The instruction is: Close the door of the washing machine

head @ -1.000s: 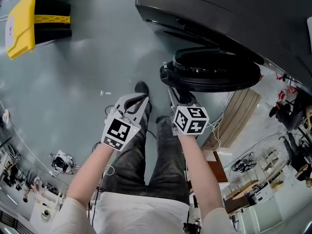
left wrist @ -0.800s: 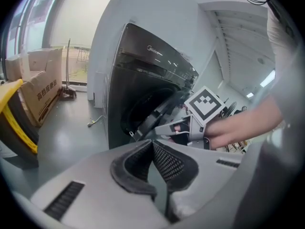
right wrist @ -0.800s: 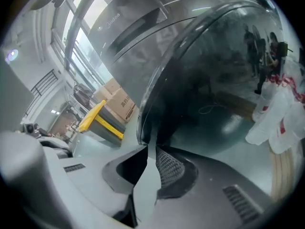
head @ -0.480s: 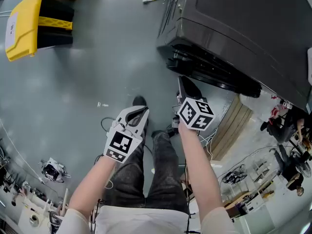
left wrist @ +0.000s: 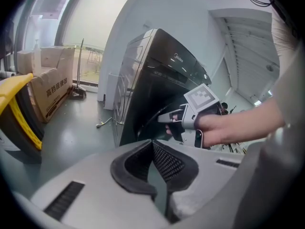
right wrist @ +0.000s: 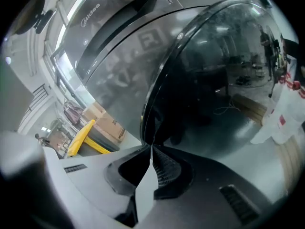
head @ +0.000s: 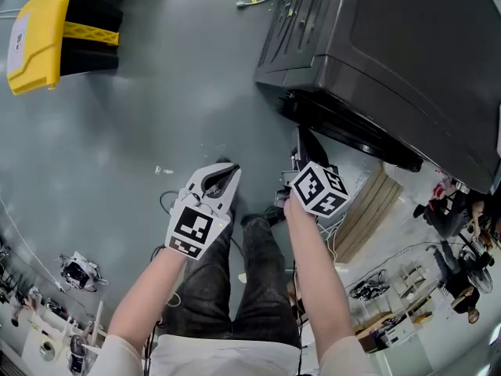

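- Washing machine [head: 407, 45] – dark grey front-loader, upper right of the head view, standing on a grey floor [head: 156, 92].
- Door [head: 352, 135] – round, with dark glass; it lies close along the machine's front. Cannot tell whether it is latched.
- Right gripper [head: 305, 137] – points up at the door's lower rim. Its own view is filled by the glass dome, with the jaw tips right at the door's edge. Cannot tell whether they touch it.
- Right jaws have just been closing. The tips now meet, with nothing between them.
- Marker cube [head: 319, 188] sits on the back of the right gripper, with the person's hand just behind it.
- Left gripper [head: 227, 168] – held out over the floor, left of the right one and apart from the machine. Its jaw tips are together and it holds nothing.
- The left gripper view looks across at the machine's front, with the right gripper in front of the door.
- The person's legs in dark jeans [head: 235, 280] are below both grippers.
- Yellow-and-black bin [head: 35, 34] is at the top left, well apart from the machine, with a cardboard box [left wrist: 47, 87] beside it.
- Wooden slats [head: 376, 202] lean just right of the right gripper, below the door.
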`<state>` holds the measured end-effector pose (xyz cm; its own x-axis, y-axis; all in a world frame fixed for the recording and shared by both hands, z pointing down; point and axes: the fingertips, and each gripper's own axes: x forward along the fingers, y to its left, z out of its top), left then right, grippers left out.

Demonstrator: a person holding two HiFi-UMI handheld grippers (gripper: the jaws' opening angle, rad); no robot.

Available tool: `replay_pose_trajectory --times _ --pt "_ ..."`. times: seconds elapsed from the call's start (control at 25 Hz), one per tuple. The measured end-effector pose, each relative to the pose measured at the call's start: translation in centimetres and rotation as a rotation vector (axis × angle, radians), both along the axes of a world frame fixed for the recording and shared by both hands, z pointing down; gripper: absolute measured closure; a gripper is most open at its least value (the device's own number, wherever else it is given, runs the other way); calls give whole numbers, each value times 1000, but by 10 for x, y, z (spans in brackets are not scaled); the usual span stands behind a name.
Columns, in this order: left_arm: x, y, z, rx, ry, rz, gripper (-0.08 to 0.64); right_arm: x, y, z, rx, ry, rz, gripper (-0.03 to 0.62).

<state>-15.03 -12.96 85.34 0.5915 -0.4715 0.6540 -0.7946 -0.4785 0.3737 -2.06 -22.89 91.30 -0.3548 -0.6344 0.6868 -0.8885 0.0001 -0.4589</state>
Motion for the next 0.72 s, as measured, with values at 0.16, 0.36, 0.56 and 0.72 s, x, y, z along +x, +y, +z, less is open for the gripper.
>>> replay_pose_trajectory --times 0.16,0.36,0.56,0.72 --pt "-4 0 6 -9 -5 1 551 0 -7 -2 0 -34 61 552" --pt "-2 3 9 -18 -3 3 551 1 -9 -3 18 -19 72 554" --pt "-4 11 14 -34 -1 15 551 -1 -12 0 44 -20 101 555" --pt "-6 19 14 -38 -2 23 551 0 -17 1 85 43 55 561"
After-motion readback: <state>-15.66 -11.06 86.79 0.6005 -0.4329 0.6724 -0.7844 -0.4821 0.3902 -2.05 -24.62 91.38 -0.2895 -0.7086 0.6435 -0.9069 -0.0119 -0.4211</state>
